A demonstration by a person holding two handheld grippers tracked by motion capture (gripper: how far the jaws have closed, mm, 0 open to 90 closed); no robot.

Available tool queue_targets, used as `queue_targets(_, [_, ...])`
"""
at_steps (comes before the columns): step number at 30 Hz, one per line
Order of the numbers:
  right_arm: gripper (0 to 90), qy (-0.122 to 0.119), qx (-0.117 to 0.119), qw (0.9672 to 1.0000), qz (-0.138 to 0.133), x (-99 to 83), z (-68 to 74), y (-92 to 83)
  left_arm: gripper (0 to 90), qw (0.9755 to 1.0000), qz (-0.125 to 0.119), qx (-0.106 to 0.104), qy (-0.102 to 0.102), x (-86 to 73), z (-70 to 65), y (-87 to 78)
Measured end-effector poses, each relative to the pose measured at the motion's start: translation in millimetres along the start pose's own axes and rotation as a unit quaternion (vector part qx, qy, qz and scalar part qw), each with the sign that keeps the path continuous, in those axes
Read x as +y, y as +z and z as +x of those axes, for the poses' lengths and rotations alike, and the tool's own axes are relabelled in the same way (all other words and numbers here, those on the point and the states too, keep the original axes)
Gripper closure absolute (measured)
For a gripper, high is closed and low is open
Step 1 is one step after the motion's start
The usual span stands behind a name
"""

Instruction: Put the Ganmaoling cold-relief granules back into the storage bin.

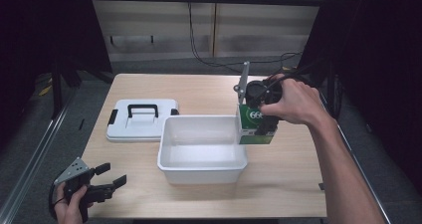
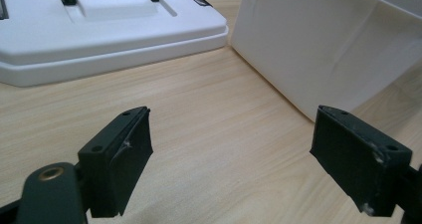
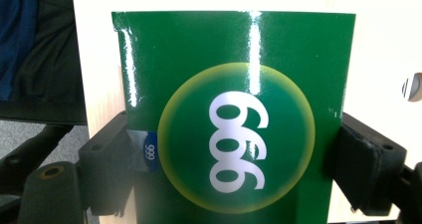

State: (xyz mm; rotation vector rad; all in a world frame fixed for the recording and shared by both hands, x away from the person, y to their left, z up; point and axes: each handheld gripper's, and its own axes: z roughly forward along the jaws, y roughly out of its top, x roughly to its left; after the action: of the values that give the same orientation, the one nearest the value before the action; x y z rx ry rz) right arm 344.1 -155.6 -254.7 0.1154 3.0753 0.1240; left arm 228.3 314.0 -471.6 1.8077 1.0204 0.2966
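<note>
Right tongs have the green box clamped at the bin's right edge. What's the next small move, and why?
Probably shift the right tongs a little left so the green box hangs over the open white bin, then lower it. The box sits at the bin's right rim, lid already off; left tongs idle, open.

High view: fixed overhead, facing forward and down across the tabletop [image 1: 278, 184]. Left gripper view: low, close above the wood, sharing the white bin [image 2: 318, 45] and lid [image 2: 114, 30] with it. Right gripper view: pressed against a green box [image 3: 234, 119].

Green "999" box [image 1: 255, 127] upright beside the white bin's [image 1: 201, 167] right wall.
</note>
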Motion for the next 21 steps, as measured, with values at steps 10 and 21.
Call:
queue_targets(10, [15.8, -0.015, 0.006, 0.9998, -0.011, 32.3, -1.9, -0.9, 15.8, 1.0, 0.0, 0.0, 0.001, 0.0, 0.0, 0.1])
queue_targets(21, [15.8, -0.019, 0.014, 0.9996, -0.015, 52.5, -6.2, 9.7, 15.8, 1.0, 0.0, -0.002, -0.001, 0.1, 0.4, 0.4])
